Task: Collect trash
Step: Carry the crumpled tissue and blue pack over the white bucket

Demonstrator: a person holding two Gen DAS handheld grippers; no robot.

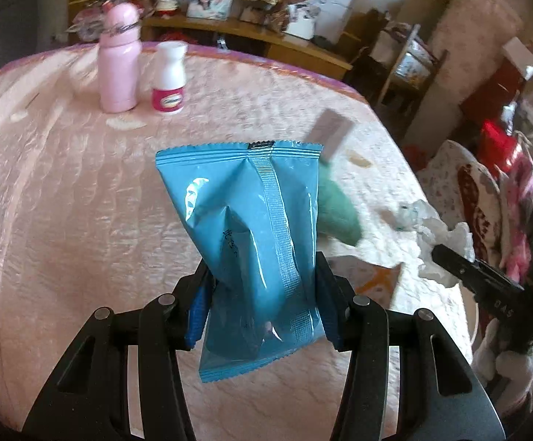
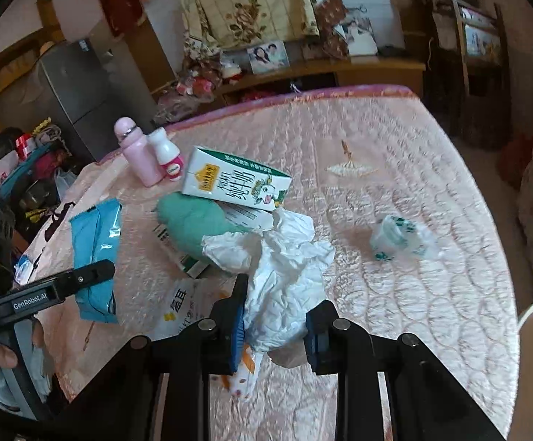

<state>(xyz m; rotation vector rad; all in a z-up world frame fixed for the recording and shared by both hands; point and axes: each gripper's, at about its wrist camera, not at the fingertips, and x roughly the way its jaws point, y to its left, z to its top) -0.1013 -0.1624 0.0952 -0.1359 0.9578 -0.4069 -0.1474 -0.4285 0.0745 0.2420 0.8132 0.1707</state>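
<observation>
Above the pink quilted bed (image 2: 395,183), the blue wrapper (image 1: 251,242) is clamped in the left tongs (image 1: 263,294) and the crumpled tissue (image 2: 281,279) in the right tongs (image 2: 275,325); both are best carried upright, grips unrelaxed, until a bin is reached.

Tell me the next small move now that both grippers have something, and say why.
Probably carry both loads off the bed toward a bin, which is not in view. The left gripper is clamped on the blue wrapper and the right gripper on the crumpled tissue, so neither can take more.
</observation>
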